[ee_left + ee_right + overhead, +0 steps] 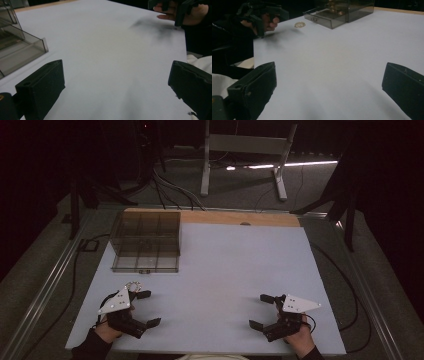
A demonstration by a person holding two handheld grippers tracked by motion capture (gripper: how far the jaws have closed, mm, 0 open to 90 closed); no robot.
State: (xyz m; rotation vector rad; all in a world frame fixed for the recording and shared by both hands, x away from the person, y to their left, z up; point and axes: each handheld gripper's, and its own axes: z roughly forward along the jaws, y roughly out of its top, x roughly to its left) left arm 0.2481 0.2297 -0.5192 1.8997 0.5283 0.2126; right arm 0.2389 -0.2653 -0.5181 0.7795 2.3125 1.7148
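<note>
Up in the high view, the smoked clear organizer box [145, 241] is too dim to read: dividers show, yet what lies in the compartments can't be made out. Just past the left gripper [148, 308], a small pale ring [133, 285] is half tucked behind the grey plate. In the right gripper view that ring [299, 24] is tiny, perhaps a coil or bangle. The box [342, 11] is cut off by the top edge there. In the left gripper view, the box [17, 47] runs off the left edge.
</note>
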